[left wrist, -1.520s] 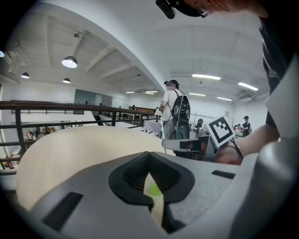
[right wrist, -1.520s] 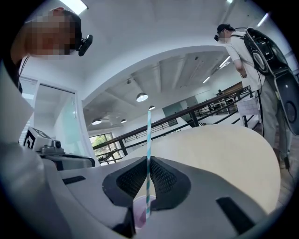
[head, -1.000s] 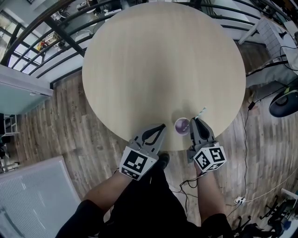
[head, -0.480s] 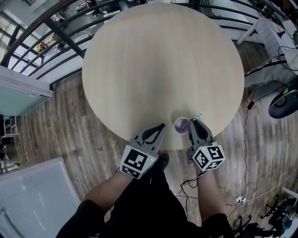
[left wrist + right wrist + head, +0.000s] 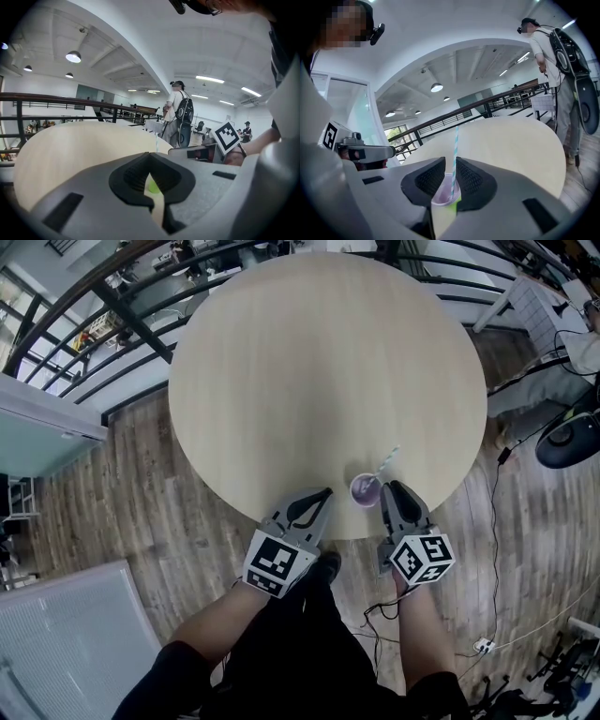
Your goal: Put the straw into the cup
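Note:
A small purple cup (image 5: 365, 490) stands near the round table's near edge. In the right gripper view the cup (image 5: 442, 196) sits just beyond my jaws. A white-and-blue striped straw (image 5: 386, 463) stands in it, leaning up and to the far right; the straw (image 5: 454, 154) shows through the narrow gap between my right jaws, which do not pinch it. My right gripper (image 5: 391, 489) is just right of the cup, slightly open. My left gripper (image 5: 324, 495) rests left of the cup, shut on nothing. In the left gripper view only the straw's top (image 5: 156, 142) shows above the jaws.
The pale wooden round table (image 5: 319, 362) carries nothing else. Black railings (image 5: 112, 306) run along its far left. A person with a backpack (image 5: 555, 51) stands to the right, beyond the table. Cables (image 5: 497, 521) lie on the wooden floor at right.
The straw, held at my right gripper's tips a second ago, now stands in the cup, free of the jaws. Both grippers have barely moved.

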`<state>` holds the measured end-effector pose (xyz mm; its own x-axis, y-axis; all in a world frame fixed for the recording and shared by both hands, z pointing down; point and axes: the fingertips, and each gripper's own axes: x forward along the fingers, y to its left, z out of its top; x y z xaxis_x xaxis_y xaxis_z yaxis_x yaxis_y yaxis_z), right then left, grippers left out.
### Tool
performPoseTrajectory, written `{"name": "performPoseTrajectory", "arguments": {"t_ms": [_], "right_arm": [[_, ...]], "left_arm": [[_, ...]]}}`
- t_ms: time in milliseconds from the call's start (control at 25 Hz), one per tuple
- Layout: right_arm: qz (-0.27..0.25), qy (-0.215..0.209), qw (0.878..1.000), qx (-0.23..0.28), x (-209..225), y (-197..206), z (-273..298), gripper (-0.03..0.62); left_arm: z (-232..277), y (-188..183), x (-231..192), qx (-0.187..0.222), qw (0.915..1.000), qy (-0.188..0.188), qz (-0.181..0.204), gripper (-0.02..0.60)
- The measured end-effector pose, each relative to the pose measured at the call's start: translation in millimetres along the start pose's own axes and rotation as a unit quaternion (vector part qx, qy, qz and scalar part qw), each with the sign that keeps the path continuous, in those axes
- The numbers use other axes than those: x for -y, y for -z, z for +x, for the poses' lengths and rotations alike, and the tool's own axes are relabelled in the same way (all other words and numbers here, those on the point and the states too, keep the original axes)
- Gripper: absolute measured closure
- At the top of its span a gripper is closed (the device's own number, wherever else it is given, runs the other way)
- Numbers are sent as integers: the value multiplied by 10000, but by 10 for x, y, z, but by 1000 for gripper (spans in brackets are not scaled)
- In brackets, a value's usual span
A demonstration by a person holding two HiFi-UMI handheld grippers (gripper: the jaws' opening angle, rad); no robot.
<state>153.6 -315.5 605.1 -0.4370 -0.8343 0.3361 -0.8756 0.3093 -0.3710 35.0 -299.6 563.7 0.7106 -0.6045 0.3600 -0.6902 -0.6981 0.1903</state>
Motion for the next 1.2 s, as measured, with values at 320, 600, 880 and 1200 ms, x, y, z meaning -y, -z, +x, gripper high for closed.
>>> {"name": "performPoseTrajectory", "arguments": {"t_ms": [320, 600, 880, 1200], "right_arm": [[47, 53, 9996, 274, -146, -259, -282, 528], [50, -55, 9991, 427, -457, -368, -630, 528], [-98, -291, 9976, 623, -872, -540, -974, 530], [-293, -505, 9927, 1056, -1247, -899, -1334, 546]], "left_arm": [[-228, -272, 95, 151, 9998, 42, 86, 575], [-480, -439, 279, 261, 9994, 66, 218, 575], [-808, -659, 516, 460, 9979, 167, 414, 575], [-1139, -978, 710, 786, 9947, 214, 626, 575]]}}
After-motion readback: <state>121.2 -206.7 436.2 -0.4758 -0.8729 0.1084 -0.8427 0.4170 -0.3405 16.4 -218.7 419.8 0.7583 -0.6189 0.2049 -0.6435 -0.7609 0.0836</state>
